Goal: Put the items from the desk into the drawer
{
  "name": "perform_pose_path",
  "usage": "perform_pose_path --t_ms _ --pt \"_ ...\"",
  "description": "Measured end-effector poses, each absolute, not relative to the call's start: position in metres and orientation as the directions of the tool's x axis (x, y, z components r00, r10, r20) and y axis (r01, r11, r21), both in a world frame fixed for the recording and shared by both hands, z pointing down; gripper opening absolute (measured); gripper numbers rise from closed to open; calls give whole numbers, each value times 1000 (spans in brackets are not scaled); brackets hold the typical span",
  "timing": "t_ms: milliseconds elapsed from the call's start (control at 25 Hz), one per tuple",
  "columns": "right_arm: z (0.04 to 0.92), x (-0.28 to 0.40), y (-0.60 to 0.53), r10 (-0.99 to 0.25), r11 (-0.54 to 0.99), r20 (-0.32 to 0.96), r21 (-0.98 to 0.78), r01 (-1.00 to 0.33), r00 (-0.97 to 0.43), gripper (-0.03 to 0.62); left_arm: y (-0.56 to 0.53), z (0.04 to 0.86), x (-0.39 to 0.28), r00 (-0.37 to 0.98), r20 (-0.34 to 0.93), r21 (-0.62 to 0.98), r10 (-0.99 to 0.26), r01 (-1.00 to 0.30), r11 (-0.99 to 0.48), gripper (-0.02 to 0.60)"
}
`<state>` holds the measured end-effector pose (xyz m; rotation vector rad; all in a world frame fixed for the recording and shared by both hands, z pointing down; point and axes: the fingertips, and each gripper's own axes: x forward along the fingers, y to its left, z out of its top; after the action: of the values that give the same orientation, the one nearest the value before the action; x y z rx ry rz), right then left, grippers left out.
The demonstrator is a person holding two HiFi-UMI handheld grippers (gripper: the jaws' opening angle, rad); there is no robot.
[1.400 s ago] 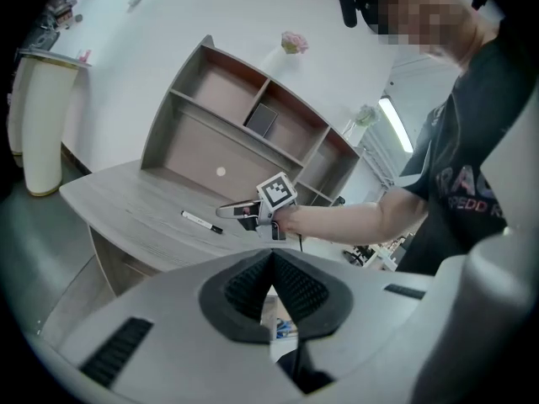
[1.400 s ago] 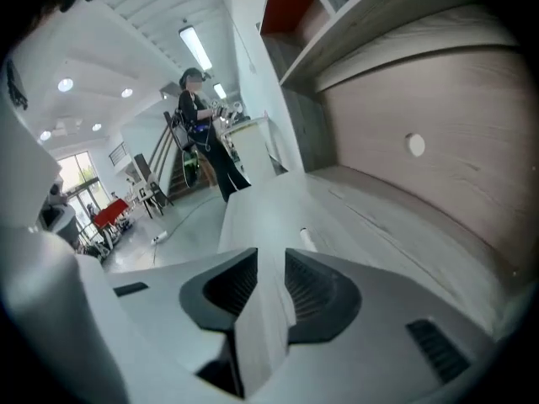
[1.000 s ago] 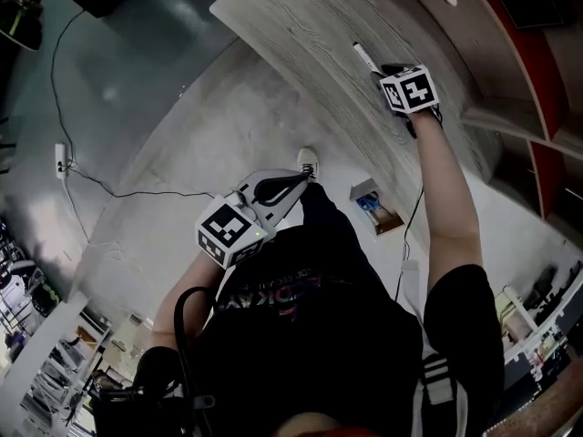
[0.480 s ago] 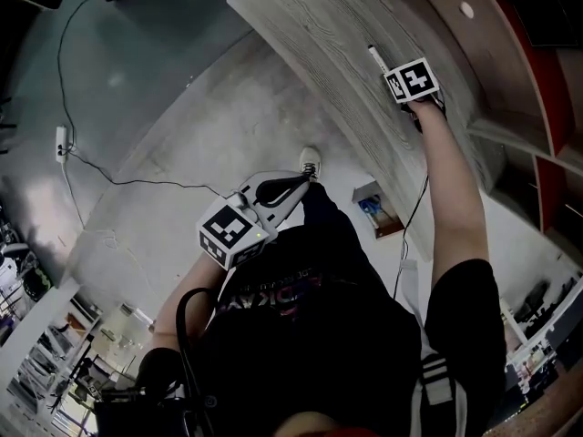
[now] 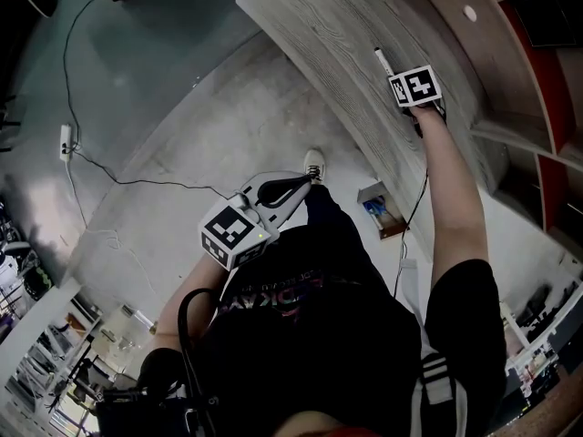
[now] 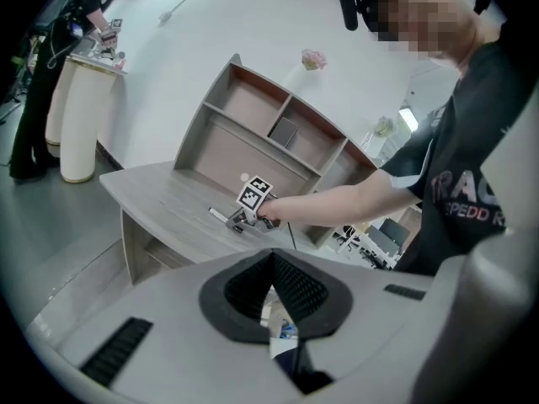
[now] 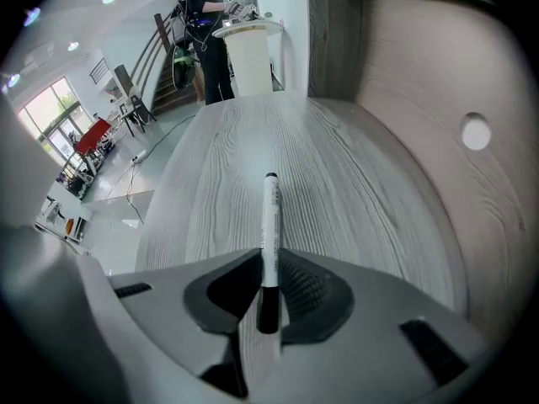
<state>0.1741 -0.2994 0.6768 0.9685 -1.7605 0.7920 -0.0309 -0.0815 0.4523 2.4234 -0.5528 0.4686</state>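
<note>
A white marker with a black cap point(image 5: 383, 61) lies along the grey wooden desk point(image 5: 328, 35). My right gripper point(image 5: 393, 73) is out over the desk, shut on the marker. In the right gripper view the marker point(image 7: 270, 217) runs straight out between the closed jaws of that gripper point(image 7: 269, 259), cap end inside them. The left gripper point(image 5: 308, 178) hangs near my body above the floor, shut and empty. From the left gripper point(image 6: 271, 255) I see the right gripper point(image 6: 240, 220) and marker point(image 6: 221, 215) on the desk point(image 6: 160, 196). An open drawer point(image 5: 378, 209) with blue items shows below the desk's edge.
A shelf unit point(image 6: 269, 133) stands at the back of the desk. A cable point(image 5: 118, 180) and a power strip point(image 5: 66, 141) lie on the floor. A white pedestal point(image 7: 248, 57) and a person point(image 7: 210, 23) stand beyond the desk's far end.
The head view has shifted a little. The right gripper stays shut on the marker at the same place on the desk. The left gripper has not moved.
</note>
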Motion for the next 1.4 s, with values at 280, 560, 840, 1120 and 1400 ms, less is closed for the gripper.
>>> perform_pose_path --t_ms 280,560,840,1120,1400 --pt "645 171 -295 -385 424 879 -102 -900 -282 75 -83 447 -35 864 428 469 -266 -464 -752 11" --pt "568 148 -282 -595 355 663 -291 -888 -455 75 -81 433 -45 887 393 445 -242 -413 -795 11" --pt "490 130 -251 -739 314 459 -414 -855 -493 75 -75 421 -61 901 374 418 -221 -376 -827 11" --pt "433 97 -214 -822 315 307 -456 -832 -479 75 -67 408 -85 917 349 383 -194 -329 -863 11" --pt "396 67 -166 -869 312 208 -474 -823 -449 74 -60 394 -107 928 325 363 -181 -299 -883 11"
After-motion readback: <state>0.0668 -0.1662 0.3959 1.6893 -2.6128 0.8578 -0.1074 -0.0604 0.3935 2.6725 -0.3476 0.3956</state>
